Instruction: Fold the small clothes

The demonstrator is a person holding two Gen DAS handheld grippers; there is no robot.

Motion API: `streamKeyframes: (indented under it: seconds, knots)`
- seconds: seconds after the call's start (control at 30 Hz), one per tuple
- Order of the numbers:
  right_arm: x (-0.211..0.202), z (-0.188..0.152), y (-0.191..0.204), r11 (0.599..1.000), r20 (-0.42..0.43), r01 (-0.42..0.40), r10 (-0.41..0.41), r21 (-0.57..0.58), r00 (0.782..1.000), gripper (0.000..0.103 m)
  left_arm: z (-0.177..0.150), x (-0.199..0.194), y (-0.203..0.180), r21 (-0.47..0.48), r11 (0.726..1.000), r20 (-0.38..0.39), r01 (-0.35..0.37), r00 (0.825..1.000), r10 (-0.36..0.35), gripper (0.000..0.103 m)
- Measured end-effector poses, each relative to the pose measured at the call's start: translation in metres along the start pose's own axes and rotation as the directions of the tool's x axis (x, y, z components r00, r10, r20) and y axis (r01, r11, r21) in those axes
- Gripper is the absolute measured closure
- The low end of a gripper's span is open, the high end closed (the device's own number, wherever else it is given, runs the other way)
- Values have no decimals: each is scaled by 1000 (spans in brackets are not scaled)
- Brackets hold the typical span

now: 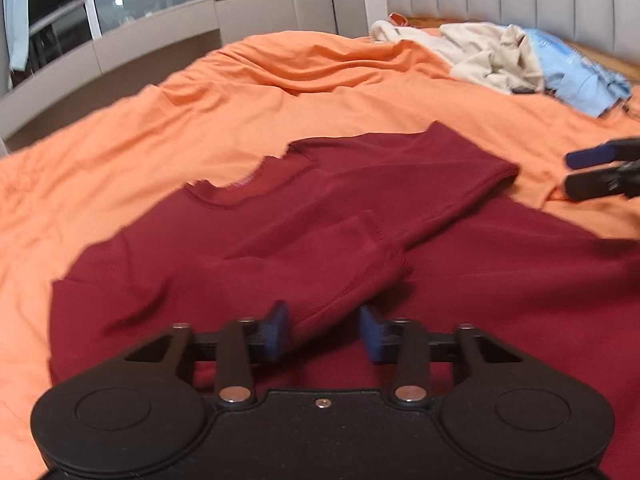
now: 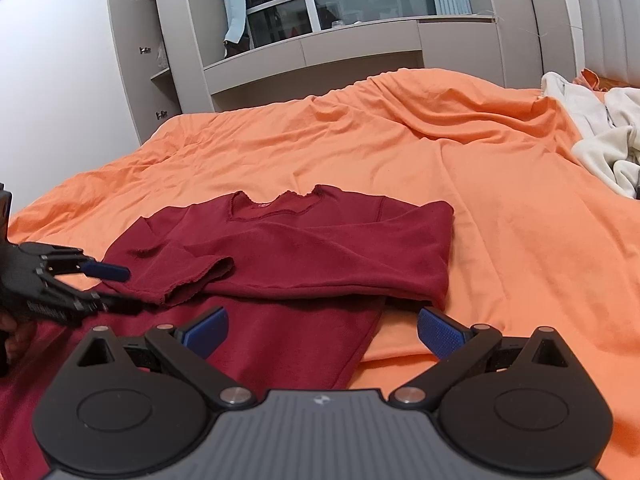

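A dark red shirt [image 2: 304, 248] lies flat on an orange bed sheet [image 2: 500, 208]. Its neck hole points to the far side of the bed. 1 long sleeve [image 2: 188, 280] is folded across the front of the shirt, and its cuff lies near the bottom. The right side of the shirt is folded in too, so that edge looks straight.

The left gripper [image 1: 324, 330] is low over the shirt. Its 2 blue pads stand apart, with a gap between them. The end of the folded sleeve lies in that gap, close to the left pad, but the pads do not squeeze it. In the right wrist view this same gripper [image 2: 116, 286] comes in from the left side, and its 2 fingers are spread just beside the sleeve cuff. There is some small white writing on its black side, but it is too tiny to read.

The right gripper [image 2: 322, 330] is wide open. Nothing is between its pads. It sits over the lower edge of the shirt, where red cloth meets orange sheet. A small mark is on its grey body, too small to make out.

Far off near the headboard lies a pile of cream clothes [image 1: 484, 58] with something light blue [image 1: 580, 76] beside it. There is a tiny pale tag inside the shirt's neck, but its words cannot be read.
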State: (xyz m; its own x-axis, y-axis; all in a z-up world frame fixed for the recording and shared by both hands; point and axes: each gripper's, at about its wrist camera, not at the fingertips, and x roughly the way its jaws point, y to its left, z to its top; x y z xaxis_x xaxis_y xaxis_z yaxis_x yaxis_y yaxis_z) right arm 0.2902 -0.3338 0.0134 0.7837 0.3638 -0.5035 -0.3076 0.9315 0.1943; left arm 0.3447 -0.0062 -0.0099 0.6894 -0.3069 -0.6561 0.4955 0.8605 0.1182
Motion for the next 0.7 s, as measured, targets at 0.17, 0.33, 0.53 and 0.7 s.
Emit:
streamKeyframes:
  seconds: [0.17, 0.33, 0.53, 0.7]
  knots:
    - [7, 9, 15, 998, -1, -60, 60, -35, 998, 1, 1, -12, 17, -142, 989, 18, 42, 999, -40, 21]
    - [38, 33, 35, 980, -55, -198, 199, 19, 978, 16, -5, -36, 64, -343, 938, 83, -38, 994, 70, 2]
    - [102, 52, 66, 977, -133, -214, 213, 7, 968, 41, -30, -50, 140, -593, 773, 17, -226, 956, 292, 2]
    - [138, 42, 72, 982, -188, -188, 186, 5, 964, 56, -68, -53, 202, -792, 570, -26, -218, 945, 325, 13]
